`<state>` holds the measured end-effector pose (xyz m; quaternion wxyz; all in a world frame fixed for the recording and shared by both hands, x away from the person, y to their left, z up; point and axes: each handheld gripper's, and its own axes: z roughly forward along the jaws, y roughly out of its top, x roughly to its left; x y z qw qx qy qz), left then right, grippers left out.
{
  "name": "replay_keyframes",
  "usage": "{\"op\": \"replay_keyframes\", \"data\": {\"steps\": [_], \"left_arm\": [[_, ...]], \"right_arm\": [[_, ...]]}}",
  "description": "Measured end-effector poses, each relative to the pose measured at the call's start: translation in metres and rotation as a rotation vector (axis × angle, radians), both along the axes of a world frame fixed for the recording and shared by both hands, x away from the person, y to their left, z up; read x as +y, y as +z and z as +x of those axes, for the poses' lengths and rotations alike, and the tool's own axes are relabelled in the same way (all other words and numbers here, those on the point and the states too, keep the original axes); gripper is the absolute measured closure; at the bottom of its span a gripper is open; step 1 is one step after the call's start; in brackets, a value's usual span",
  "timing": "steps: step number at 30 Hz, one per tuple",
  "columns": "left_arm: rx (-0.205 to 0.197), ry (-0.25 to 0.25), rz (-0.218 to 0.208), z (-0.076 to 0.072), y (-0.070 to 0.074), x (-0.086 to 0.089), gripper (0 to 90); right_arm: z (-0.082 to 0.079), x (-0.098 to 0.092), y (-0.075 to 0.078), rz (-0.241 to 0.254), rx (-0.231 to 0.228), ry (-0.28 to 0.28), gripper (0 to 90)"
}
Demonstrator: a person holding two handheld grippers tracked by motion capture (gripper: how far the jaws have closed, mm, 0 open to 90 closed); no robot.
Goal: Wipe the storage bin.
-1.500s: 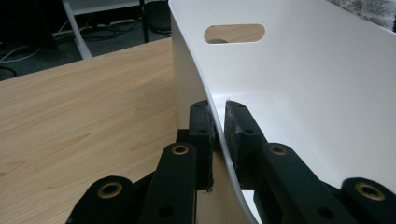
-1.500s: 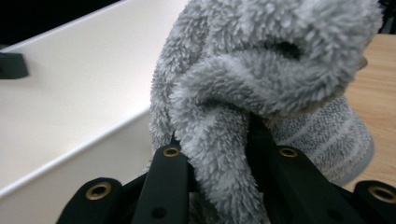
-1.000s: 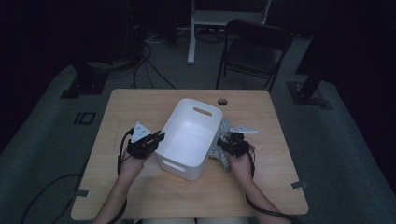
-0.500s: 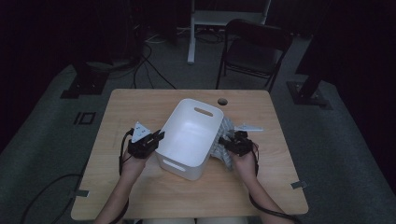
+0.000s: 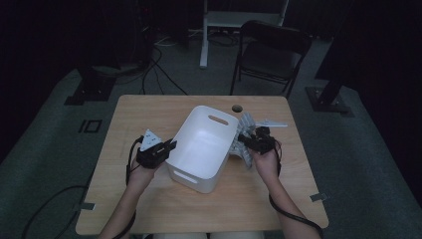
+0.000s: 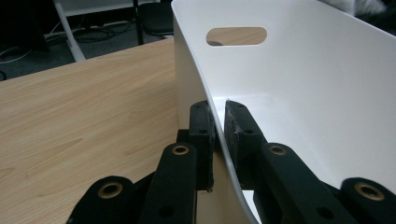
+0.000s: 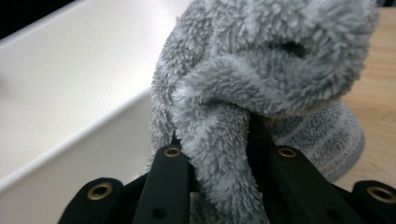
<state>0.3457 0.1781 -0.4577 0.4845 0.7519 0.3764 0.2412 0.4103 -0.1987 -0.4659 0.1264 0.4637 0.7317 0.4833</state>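
A white plastic bin (image 5: 201, 149) with handle slots stands in the middle of the wooden table (image 5: 149, 112). My left gripper (image 5: 168, 148) is shut on the bin's left wall; in the left gripper view the thin rim (image 6: 219, 126) runs between the two black pads. My right gripper (image 5: 245, 141) is shut on a grey fluffy towel (image 5: 244, 144) just right of the bin. In the right gripper view the towel (image 7: 261, 79) bunches up between the jaws, with the bin's rim (image 7: 70, 140) close on the left. The bin's inside looks bare.
A black folding chair (image 5: 271, 55) and a white desk leg (image 5: 204, 35) stand beyond the table's far edge. A round hole (image 5: 237, 108) sits in the tabletop behind the bin. Cables lie on the dark floor at the left.
My right gripper has risen a little with the towel bunched in it, beside the bin's right wall. The left gripper and the bin have stayed put.
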Motion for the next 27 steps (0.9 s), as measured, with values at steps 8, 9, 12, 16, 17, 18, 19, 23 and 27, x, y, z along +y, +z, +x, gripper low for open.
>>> {"op": "replay_keyframes", "data": {"steps": [8,9,12,16,17,18,19,23,27], "left_arm": [[-0.005,-0.007,0.006,0.0,0.0,-0.001,81.7],[-0.005,-0.005,0.006,0.0,0.0,-0.001,81.8],[-0.004,-0.004,0.005,0.0,0.0,-0.002,81.8],[-0.005,-0.009,0.011,0.0,0.0,-0.002,81.7],[-0.006,-0.009,0.013,0.0,0.0,-0.003,81.7],[-0.005,-0.007,0.014,0.0,0.0,-0.003,81.7],[-0.005,-0.005,0.013,0.0,0.0,-0.003,81.7],[-0.004,0.005,0.006,0.0,0.0,-0.003,81.6],[-0.002,0.031,-0.019,0.001,-0.001,-0.002,81.4]], "right_arm": [[0.004,0.001,-0.025,0.003,0.045,-0.019,76.7],[0.005,0.002,-0.026,0.003,0.051,-0.019,76.7],[0.006,0.003,-0.032,-0.012,0.064,-0.021,76.8],[0.01,0.004,-0.039,-0.029,0.086,-0.016,76.9],[0.01,0.004,-0.039,-0.029,0.086,-0.016,76.9],[0.011,0.006,-0.043,-0.043,0.096,-0.017,77.0],[0.011,0.007,-0.046,-0.05,0.104,-0.017,77.0],[0.014,0.007,-0.059,-0.051,0.143,-0.013,77.0],[0.013,0.006,-0.059,-0.041,0.141,-0.022,76.9]]}}
